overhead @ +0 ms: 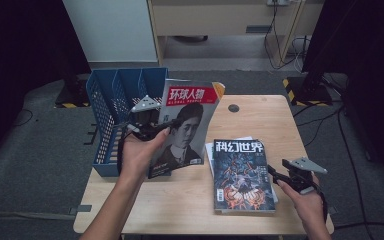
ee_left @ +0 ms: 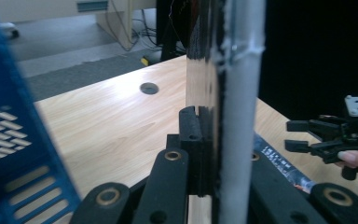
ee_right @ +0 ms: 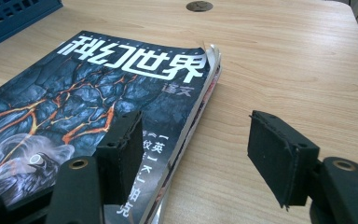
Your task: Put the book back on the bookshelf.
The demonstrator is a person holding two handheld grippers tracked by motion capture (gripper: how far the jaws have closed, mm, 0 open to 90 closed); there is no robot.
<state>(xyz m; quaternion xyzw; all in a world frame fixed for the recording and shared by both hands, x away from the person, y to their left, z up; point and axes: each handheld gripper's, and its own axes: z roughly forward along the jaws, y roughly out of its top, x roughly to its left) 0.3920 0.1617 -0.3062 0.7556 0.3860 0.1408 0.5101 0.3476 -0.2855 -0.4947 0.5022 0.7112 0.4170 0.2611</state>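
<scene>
Left gripper (overhead: 147, 125): pinching portrait magazine (overhead: 185, 125); keep upright, slide into blue rack (overhead: 111, 95) slot.
Right gripper (ee_right: 200, 154): spread beside dark magazine (ee_right: 93, 102); wait.

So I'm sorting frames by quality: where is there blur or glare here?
Left gripper view: the held magazine is a blurred edge-on band with glare on its cover, and the blue rack is soft. Right gripper view: the dark magazine is sharp. High view: table evenly lit, surroundings dark.
</scene>
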